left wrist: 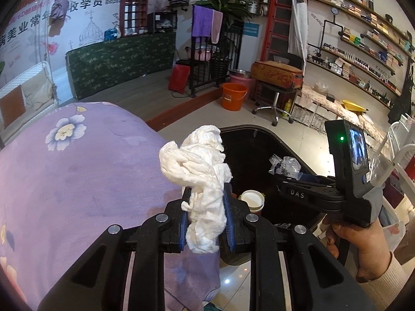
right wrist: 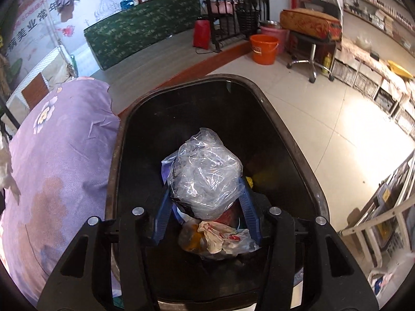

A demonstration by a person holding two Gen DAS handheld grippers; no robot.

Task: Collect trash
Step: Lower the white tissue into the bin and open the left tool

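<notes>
Our left claw grips a crumpled white tissue wad; our right claw clamps a crinkled clear plastic bag over the black plastic bin.

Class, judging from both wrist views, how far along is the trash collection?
Done: a paper cup and wrappers already lie in the black bin. In hand: the right gripper holds a plastic bag over the bin; the left gripper clamps a white tissue wad beside it. Left: dropping both in.
</notes>
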